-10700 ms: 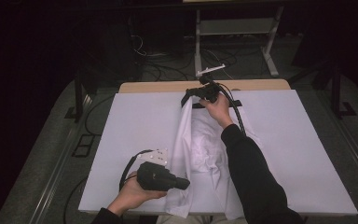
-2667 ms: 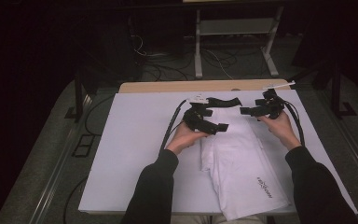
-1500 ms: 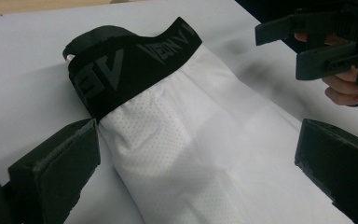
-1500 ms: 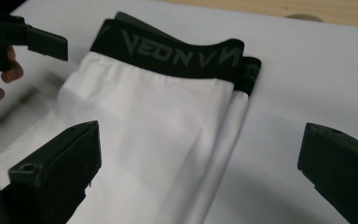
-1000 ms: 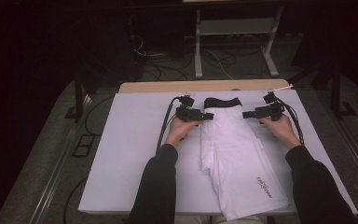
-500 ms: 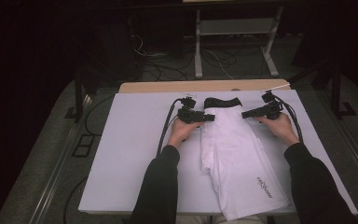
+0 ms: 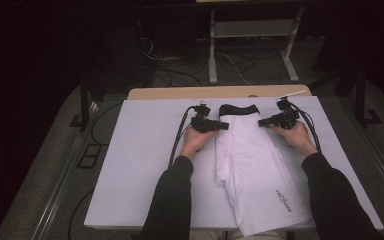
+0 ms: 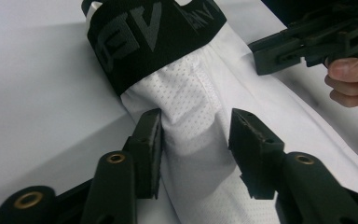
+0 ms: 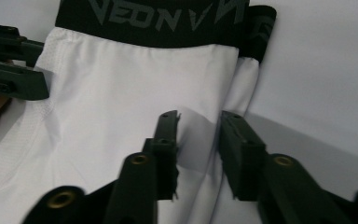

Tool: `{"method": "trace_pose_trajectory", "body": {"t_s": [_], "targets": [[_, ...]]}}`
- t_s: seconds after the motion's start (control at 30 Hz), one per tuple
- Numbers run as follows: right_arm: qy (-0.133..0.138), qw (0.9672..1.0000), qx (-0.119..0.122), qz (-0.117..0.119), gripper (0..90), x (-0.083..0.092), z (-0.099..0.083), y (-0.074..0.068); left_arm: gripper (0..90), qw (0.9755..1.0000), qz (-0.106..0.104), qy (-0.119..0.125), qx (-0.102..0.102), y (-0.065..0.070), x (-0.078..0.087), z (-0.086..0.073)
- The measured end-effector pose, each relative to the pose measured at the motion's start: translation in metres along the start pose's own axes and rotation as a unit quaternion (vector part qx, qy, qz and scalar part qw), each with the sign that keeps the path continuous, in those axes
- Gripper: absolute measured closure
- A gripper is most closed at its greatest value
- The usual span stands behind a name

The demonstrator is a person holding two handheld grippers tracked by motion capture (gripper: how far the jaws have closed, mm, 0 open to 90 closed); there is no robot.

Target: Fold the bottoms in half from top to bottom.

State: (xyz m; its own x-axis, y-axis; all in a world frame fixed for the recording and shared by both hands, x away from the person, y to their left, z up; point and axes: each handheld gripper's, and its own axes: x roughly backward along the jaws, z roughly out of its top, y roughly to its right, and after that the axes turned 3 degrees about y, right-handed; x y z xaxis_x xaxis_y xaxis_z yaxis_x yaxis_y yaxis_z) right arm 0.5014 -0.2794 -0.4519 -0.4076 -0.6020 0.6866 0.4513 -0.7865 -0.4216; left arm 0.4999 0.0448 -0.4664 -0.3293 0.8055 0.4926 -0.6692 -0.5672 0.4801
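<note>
A white garment with a black lettered waistband lies flat lengthwise on the white table cover, waistband at the far end. My left gripper lies at the garment's left edge just below the band. In the left gripper view its jaws have just been closing and straddle a bunched fold of mesh fabric, still with a gap. My right gripper is at the right edge. Its jaws have been closing too, and the fabric's edge lies between them.
A strip of bare wooden tabletop shows beyond the cover's far edge. Black cables trail from both grippers across the cover. Behind the table stand a metal frame and loose floor cables. Wide bare cover lies left of the garment.
Since the oldest frame the crumpled garment has been laid out flat and both hands have come to its waistband end. Over the last second the hands have hardly moved.
</note>
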Motion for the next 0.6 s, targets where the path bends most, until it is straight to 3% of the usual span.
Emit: {"method": "trace_pose_trajectory", "body": {"t_s": [0.17,0.27,0.43,0.6], "targets": [[0.003,0.9997,0.003,-0.024,86.0,-0.005,-0.001,-0.008,66.4,0.9999,0.009,-0.005,-0.002,0.001,-0.002,0.000],[0.004,0.9993,0.007,-0.036,87.7,-0.006,-0.001,-0.011,72.5,0.9997,0.019,-0.009,-0.008,0.003,-0.002,0.000],[0.020,0.9996,-0.012,-0.012,88.5,-0.002,-0.002,-0.007,85.0,0.9994,0.034,-0.005,-0.010,0.004,-0.001,0.002],[0.056,0.9982,-0.021,0.004,88.7,0.007,-0.006,-0.005,87.4,0.9992,0.035,-0.004,-0.017,0.008,-0.001,0.003]]}}
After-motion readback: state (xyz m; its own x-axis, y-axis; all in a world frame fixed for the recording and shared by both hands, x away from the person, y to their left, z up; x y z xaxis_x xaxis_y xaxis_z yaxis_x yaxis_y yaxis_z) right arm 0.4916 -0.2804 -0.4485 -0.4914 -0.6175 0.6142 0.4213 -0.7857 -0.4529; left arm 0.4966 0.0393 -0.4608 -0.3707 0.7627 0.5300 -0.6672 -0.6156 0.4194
